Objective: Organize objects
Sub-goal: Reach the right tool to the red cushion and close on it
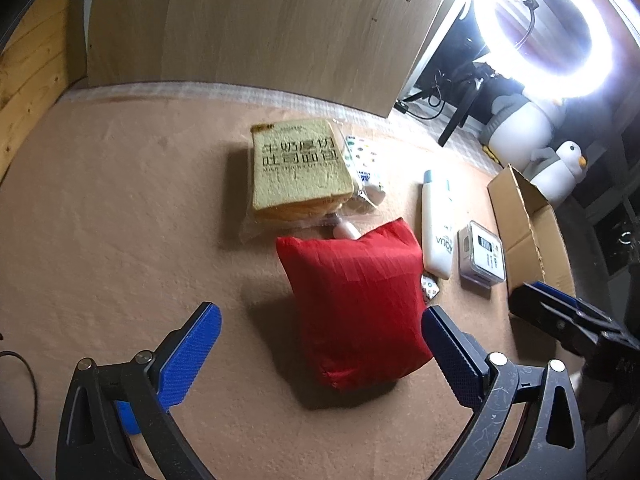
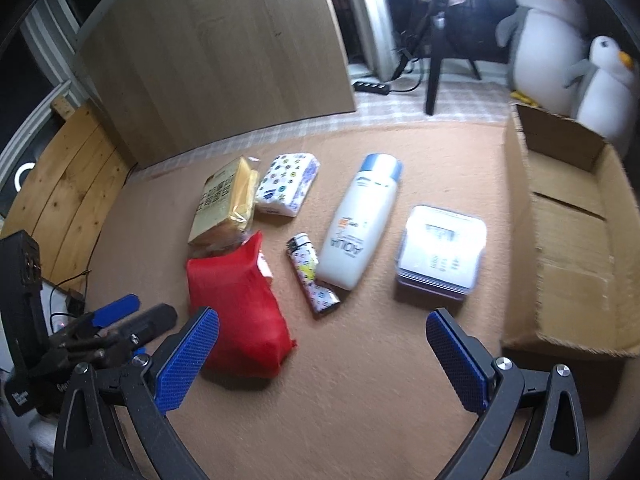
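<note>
Cardboard box (image 2: 568,240) at carpet's (image 2: 360,400) edge

Tan carpet (image 2: 360,400) covers floor. Big pale wood panel (image 2: 216,52) stands upright at carpet's far edge. Pine plank boarding (image 2: 68,184) left of panel. Lit ring light (image 1: 544,36) right of panel, glaring white. Two plush penguins (image 2: 548,36) right of ring light. Black power strip (image 2: 372,87) below ring light.
</note>
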### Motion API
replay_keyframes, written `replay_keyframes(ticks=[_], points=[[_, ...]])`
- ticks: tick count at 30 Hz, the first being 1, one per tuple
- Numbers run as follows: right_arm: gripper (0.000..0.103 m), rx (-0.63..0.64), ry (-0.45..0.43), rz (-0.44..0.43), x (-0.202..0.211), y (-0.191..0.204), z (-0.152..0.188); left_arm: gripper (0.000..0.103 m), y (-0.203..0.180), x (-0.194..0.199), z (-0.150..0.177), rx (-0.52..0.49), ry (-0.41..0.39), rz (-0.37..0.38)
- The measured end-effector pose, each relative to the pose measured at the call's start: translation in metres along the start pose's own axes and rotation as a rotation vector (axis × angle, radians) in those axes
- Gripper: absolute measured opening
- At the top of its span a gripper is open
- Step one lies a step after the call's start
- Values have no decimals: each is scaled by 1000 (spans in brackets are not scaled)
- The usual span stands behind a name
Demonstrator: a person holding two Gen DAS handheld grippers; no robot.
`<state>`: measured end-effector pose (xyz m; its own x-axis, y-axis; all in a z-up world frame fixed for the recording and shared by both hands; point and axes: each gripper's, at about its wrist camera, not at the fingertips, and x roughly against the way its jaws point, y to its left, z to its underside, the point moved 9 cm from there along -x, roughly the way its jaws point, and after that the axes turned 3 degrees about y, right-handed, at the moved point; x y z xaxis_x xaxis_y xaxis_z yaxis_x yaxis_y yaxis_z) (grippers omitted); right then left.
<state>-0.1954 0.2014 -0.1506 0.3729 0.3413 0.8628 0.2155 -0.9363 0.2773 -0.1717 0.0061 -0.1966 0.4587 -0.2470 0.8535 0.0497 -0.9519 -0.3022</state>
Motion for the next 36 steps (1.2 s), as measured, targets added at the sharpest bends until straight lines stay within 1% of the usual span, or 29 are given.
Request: replay_keyframes(ticks=[3, 5, 7, 9, 13, 16, 17, 20, 22, 24, 26, 36], points=[[102, -4, 30, -33, -14, 6, -3, 98, 1, -8, 6, 13, 27, 30], [101, -5, 56, -60, -24, 10, -4, 95, 1, -14, 9, 21, 41, 47], [98, -3, 72, -76, -31, 15, -5, 91, 1, -19, 13, 29, 54, 62], [91, 7, 93, -87, -39, 21, -6, 88, 1, -22, 16, 35, 63, 77], [87, 3, 140, -132, -53, 28, -7, 80, -1, -28, 21, 35, 80, 108], [79, 3, 176, -162, -63, 34, -6, 75, -2, -33, 23, 37, 96, 136], [76, 4, 192, -178, -66, 37, -5, 74, -4, -35, 23, 39, 99, 141], [73, 7, 219, -199, -74, 43, -2, 74, -6, -42, 26, 43, 115, 167], [68, 8, 242, -206, -81, 45, 1, 73, -7, -46, 28, 39, 125, 184], [61, 6, 261, -224, -86, 47, 4, 71, -10, -49, 27, 42, 126, 200], [58, 0, 280, -250, -90, 50, 7, 71, -12, -52, 26, 44, 121, 203], [56, -2, 280, -264, -92, 54, 15, 67, -20, -49, 31, 39, 120, 211]])
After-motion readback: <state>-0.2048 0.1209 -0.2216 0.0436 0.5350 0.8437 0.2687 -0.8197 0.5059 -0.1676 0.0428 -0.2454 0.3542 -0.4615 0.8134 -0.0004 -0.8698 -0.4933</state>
